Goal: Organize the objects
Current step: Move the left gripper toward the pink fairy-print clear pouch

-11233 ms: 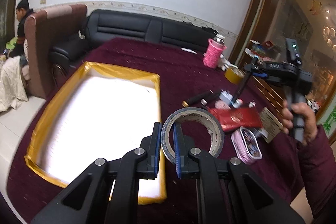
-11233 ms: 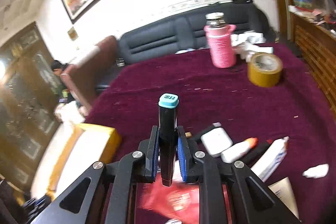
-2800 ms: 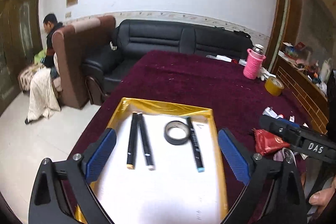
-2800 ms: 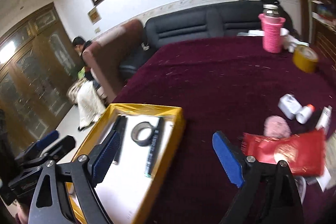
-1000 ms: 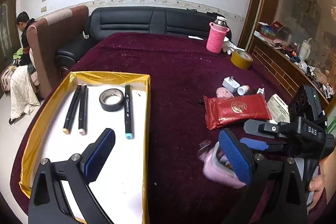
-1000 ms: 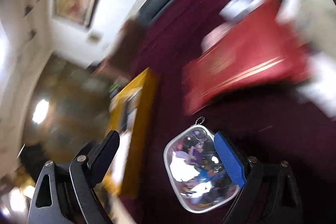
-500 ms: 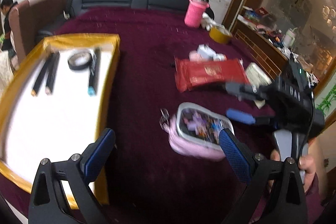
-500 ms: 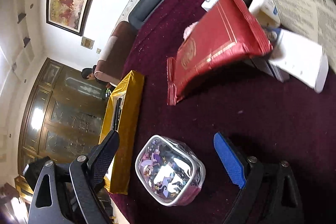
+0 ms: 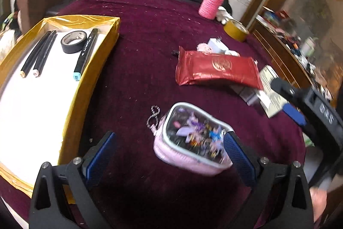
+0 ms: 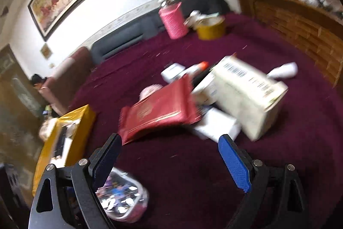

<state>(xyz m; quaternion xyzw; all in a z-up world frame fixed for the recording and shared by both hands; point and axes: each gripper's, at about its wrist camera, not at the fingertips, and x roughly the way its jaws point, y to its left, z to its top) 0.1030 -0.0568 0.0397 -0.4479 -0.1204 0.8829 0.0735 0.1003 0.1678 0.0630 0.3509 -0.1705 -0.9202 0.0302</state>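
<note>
So far the tray (image 9: pixel 94 70) holds three pens and tape (image 9: pixel 74 41); pouch (image 9: pixel 193 138), red packet (image 9: pixel 216 70), boxes remain; both grippers' jaws spread.

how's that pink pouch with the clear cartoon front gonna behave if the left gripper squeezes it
The pink pouch looks soft-sided, so it will probably squash rather than resist the open left gripper. Its glossy clear window may be slippery. The small chain at its corner would likely dangle when lifted.
</note>
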